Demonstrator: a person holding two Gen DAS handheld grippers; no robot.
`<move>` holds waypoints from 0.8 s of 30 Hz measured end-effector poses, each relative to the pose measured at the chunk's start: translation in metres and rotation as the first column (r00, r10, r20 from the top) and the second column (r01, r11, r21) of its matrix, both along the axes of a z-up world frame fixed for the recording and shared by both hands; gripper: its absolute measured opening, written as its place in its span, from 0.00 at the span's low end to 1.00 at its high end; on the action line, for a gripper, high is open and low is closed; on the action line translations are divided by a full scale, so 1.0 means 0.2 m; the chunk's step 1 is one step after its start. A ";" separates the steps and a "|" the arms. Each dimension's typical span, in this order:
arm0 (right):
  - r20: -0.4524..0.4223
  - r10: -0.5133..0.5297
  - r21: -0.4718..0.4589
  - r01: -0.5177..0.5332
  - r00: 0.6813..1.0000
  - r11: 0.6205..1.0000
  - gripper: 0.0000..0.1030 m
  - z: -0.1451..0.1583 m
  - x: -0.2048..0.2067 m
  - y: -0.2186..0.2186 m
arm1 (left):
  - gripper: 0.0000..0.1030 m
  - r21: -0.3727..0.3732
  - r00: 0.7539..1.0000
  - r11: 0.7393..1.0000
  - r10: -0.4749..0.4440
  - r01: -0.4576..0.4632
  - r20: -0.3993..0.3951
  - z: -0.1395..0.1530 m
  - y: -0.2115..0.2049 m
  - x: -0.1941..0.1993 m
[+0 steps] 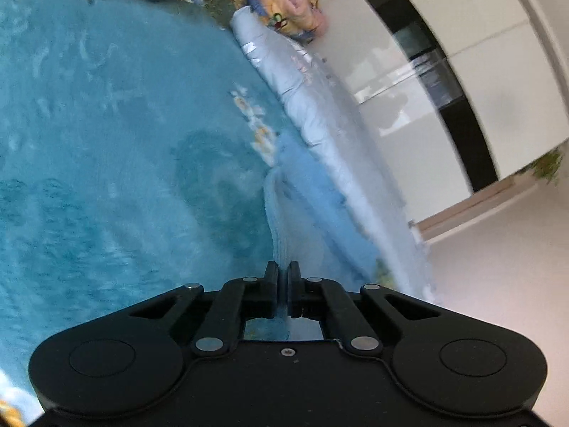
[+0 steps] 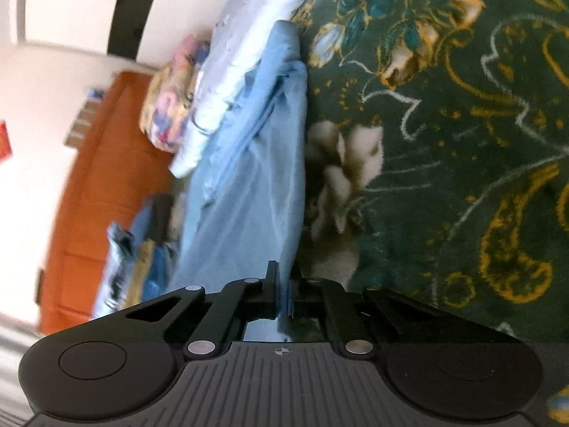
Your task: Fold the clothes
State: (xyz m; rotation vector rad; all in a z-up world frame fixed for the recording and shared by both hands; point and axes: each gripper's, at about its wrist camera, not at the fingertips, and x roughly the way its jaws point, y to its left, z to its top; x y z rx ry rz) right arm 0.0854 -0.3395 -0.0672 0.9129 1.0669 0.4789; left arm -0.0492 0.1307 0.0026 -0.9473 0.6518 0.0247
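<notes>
The left gripper is closed on a ribbed hem of the blue garment, which spreads wide over the bed. The right gripper is pinched tight on another edge of the same garment; its cloth hangs in a long fold, its length running straight away from the jaws toward the pale rolled bedding beside the green floral blanket.

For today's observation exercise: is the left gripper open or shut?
Shut on the blue garment: the left gripper has both fingers pressed together with a ridge of its fabric pinched between them.
</notes>
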 end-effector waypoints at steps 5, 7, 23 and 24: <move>-0.075 -0.026 -0.034 0.023 0.997 0.999 0.02 -0.10 -0.01 -0.01 | 0.01 -0.011 0.993 1.000 0.008 -0.010 -0.119 -0.18 0.01 0.02; -0.070 -0.021 -0.039 0.018 0.997 0.999 0.02 -0.10 -0.01 -0.01 | 0.01 0.000 0.990 1.000 0.006 -0.006 -0.140 -0.22 0.01 0.02; 0.114 0.019 -0.217 0.007 0.993 0.976 0.30 0.14 0.02 -0.01 | 0.50 0.086 0.997 0.993 -0.078 0.079 -0.014 -0.03 0.09 -0.02; 0.123 0.011 -0.225 0.017 0.992 0.974 0.30 0.15 0.03 -0.02 | 0.55 0.095 0.997 0.993 -0.072 0.073 -0.008 -0.02 0.09 -0.02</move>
